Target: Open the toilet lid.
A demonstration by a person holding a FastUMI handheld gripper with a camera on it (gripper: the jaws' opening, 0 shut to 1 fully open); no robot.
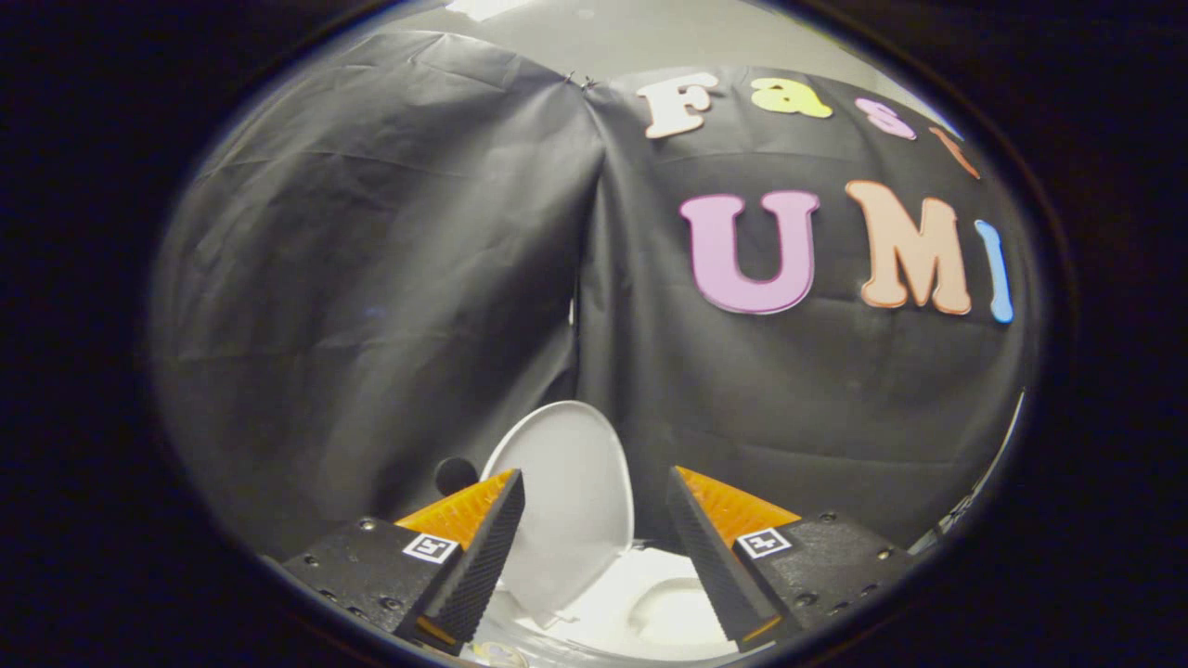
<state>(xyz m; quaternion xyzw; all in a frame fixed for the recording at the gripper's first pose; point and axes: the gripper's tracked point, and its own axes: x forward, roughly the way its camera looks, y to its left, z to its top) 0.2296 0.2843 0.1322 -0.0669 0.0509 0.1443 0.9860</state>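
Gripper view: the gripper [594,547] has its two fingers [487,547] spread wide apart, nothing held between them, ridged black pads facing inward, orange wedges behind, a small square marker on each black block. The toilet lid [571,501] is white and oval, already standing up near vertical, seen in the gap between the fingers and beyond their tips, leaning toward the black cloth wall [371,278]. It looks clear of both pads, though exact clearance is hard to judge through the fisheye. Below and right of the lid, the white seat and bowl [668,603] show between the lower parts of the fingers. By my reading the lift is done or almost done, and the step in hand is release and retreat. To do it well: keep the fingers apart, check the lid is past its balance point and resting back, draw straight back without clipping its edge, and avoid a sideways sweep that could knock it forward. If it isn't fully seated, a light push with one pad high on the lid should do it. Surface and room: smooth glossy plastic, likely slippery for the pads. Creased black cloth meets at a seam behind the toilet, pale ceiling [594,37] above it. Floor not discernible.
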